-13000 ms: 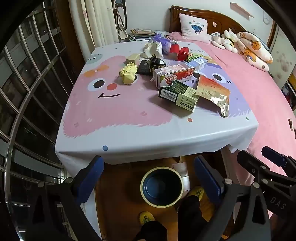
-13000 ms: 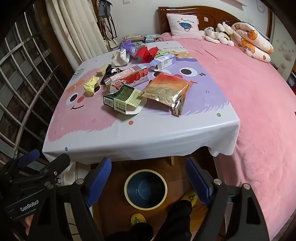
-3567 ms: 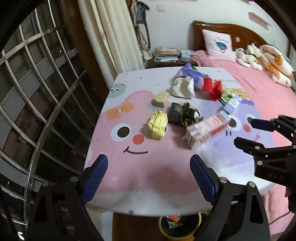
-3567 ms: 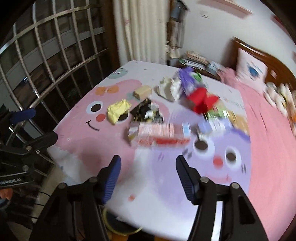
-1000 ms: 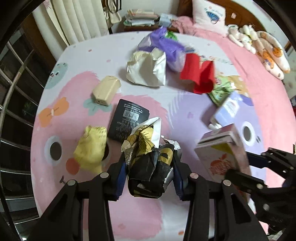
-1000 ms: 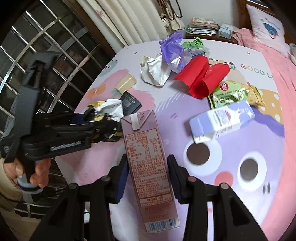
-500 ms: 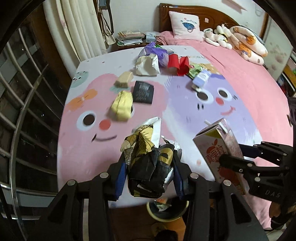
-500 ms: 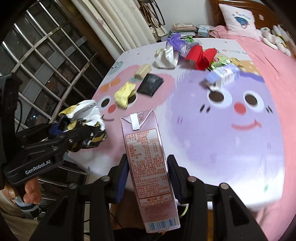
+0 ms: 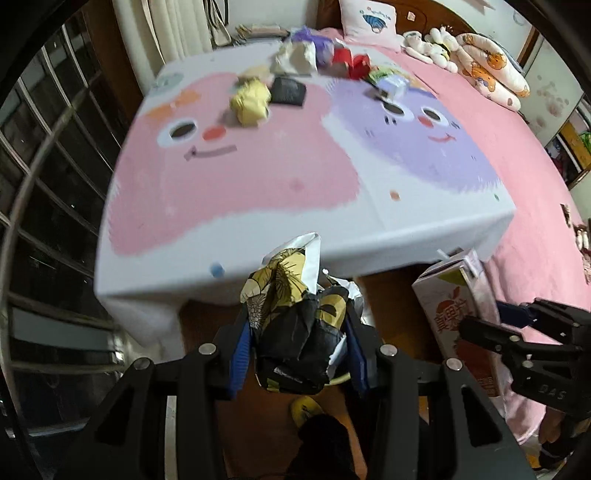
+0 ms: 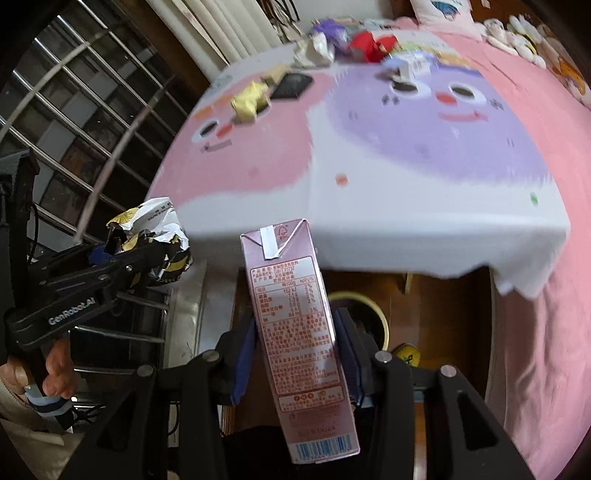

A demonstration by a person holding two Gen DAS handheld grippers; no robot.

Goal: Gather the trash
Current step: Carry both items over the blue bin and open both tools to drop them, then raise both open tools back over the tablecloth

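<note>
The crumpled black-and-yellow wrapper [image 9: 301, 321] sits clamped between the jaws of the left gripper [image 9: 297, 354], held below the near edge of the table [image 9: 236, 192]. The pink carton [image 10: 295, 317] is gripped upright by the right gripper [image 10: 297, 358], over the yellow-rimmed bin [image 10: 373, 306] on the wooden floor. More trash lies at the table's far side: a yellow wad [image 9: 251, 101], a black packet [image 9: 288, 92], a red wrapper [image 9: 351, 62]

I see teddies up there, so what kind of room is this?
Most likely a bedroom. A bed with a pink blanket fills the right side, a pillow leans on its wooden headboard, and stuffed toys lie beside it. A table with a cartoon cloth holds the trash.
</note>
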